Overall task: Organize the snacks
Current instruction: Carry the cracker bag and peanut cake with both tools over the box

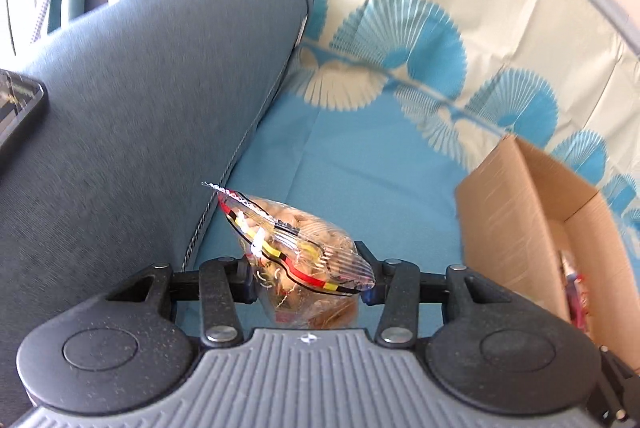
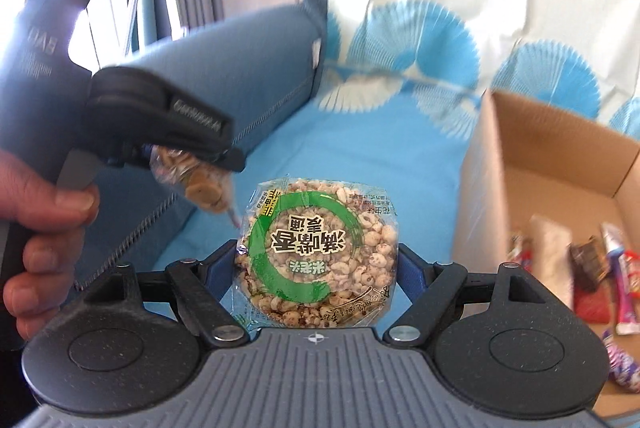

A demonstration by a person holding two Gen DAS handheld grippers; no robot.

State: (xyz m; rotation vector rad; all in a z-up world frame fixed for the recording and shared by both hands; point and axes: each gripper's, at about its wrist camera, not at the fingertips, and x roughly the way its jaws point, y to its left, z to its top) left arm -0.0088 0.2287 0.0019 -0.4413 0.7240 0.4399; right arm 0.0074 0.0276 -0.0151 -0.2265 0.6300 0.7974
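My left gripper [image 1: 306,280] is shut on a clear packet of biscuits [image 1: 292,248] with a red, yellow and black stripe, held above the blue seat. In the right wrist view this gripper [image 2: 192,164] shows at the upper left with the same biscuit packet [image 2: 200,184] hanging from its jaws. My right gripper [image 2: 318,260] is shut on a round puffed-rice cake packet [image 2: 320,252] with a green ring, its pads pressing both sides. An open cardboard box [image 2: 560,168] stands to the right, also seen as the box [image 1: 520,228] in the left wrist view.
Several wrapped snacks [image 2: 592,268] lie in the box. A blue sofa armrest [image 1: 140,108] rises at the left, with a dark flat device [image 1: 16,108] on it. The fan-patterned cover [image 1: 380,148] drapes the seat and backrest. A hand [image 2: 40,228] grips the left gripper's handle.
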